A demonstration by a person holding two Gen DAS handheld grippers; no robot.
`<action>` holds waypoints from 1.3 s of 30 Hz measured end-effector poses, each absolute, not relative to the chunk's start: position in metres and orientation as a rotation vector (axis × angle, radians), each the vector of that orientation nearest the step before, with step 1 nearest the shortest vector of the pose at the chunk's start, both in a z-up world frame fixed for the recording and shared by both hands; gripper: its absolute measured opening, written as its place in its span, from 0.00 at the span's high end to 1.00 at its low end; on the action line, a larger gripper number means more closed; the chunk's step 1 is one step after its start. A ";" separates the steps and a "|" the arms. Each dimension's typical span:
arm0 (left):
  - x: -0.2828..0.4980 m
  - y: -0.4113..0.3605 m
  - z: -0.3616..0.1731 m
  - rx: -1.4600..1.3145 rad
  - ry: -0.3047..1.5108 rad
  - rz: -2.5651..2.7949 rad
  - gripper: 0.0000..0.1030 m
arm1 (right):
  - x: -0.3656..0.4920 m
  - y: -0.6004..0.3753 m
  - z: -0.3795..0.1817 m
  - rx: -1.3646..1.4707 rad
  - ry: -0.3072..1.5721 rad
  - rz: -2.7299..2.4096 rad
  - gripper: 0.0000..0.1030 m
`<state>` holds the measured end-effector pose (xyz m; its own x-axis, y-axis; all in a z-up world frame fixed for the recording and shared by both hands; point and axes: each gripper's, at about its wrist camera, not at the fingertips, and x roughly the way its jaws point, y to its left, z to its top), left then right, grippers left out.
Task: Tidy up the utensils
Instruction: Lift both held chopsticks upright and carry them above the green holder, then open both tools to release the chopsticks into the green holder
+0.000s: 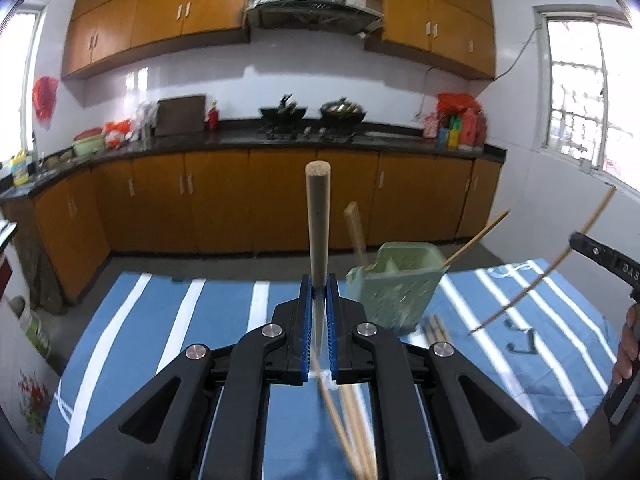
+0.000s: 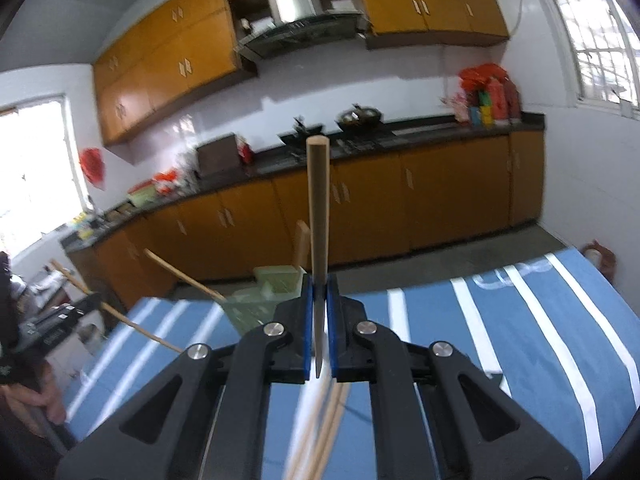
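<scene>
- We hold one chopstick (image 1: 318, 216) clamped upright in the left gripper (image 1: 319, 320).
- The right gripper (image 2: 319, 320) grips a second chopstick (image 2: 319, 216) likewise.
- The green holder (image 1: 394, 288) stands mid-table on the striped cloth (image 1: 160, 320), two sticks already inside.
- More chopsticks (image 1: 436, 326) lie beside it.
- Next, we judge: tip each stick point-down over the holder, then release.

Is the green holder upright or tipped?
Upright: the green holder stands on the striped cloth, open mouth up, chopsticks poking out.

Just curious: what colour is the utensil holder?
Pale green holder, clearest in the left wrist view.
</scene>
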<state>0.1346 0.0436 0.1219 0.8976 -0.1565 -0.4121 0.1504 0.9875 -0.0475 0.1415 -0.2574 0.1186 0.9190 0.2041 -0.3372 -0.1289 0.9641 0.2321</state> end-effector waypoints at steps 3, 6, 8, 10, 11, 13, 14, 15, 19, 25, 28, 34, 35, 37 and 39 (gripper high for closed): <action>0.133 0.034 0.141 -0.013 0.400 -0.204 0.93 | 0.139 -0.250 0.144 0.218 0.314 0.222 0.93; 0.133 0.024 0.158 -0.023 0.374 -0.250 0.93 | 0.141 -0.242 0.163 0.221 0.267 0.243 0.93; 0.135 0.020 0.167 -0.034 0.348 -0.257 0.93 | 0.147 -0.235 0.171 0.211 0.234 0.236 0.93; 0.139 0.018 0.173 -0.052 0.322 -0.254 0.93 | 0.152 -0.228 0.175 0.197 0.211 0.229 0.93; 0.144 0.018 0.177 -0.072 0.303 -0.250 0.93 | 0.156 -0.224 0.177 0.188 0.202 0.224 0.93; 0.152 0.016 0.182 -0.099 0.276 -0.236 0.93 | 0.166 -0.215 0.177 0.169 0.191 0.214 0.93; 0.156 0.016 0.182 -0.106 0.263 -0.225 0.93 | 0.171 -0.213 0.176 0.164 0.193 0.213 0.93; 0.160 0.015 0.183 -0.114 0.248 -0.215 0.93 | 0.176 -0.210 0.175 0.157 0.196 0.210 0.93; 0.176 0.011 0.177 -0.143 0.214 -0.198 0.93 | 0.198 -0.200 0.164 0.127 0.222 0.192 0.93; 0.202 -0.003 0.154 -0.125 0.221 -0.175 0.93 | 0.224 -0.198 0.145 0.133 0.283 0.174 0.93; 0.211 -0.006 0.141 -0.126 0.267 -0.181 0.93 | 0.232 -0.196 0.138 0.126 0.305 0.169 0.93; 0.218 -0.004 0.128 -0.135 0.315 -0.190 0.93 | 0.245 -0.196 0.125 0.135 0.346 0.166 0.93; 0.219 -0.004 0.126 -0.137 0.323 -0.192 0.93 | 0.247 -0.197 0.123 0.140 0.351 0.167 0.93; 0.222 -0.004 0.123 -0.141 0.337 -0.195 0.93 | 0.249 -0.197 0.120 0.146 0.361 0.166 0.93; 0.226 -0.006 0.121 -0.139 0.350 -0.192 0.93 | 0.251 -0.196 0.118 0.143 0.370 0.163 0.93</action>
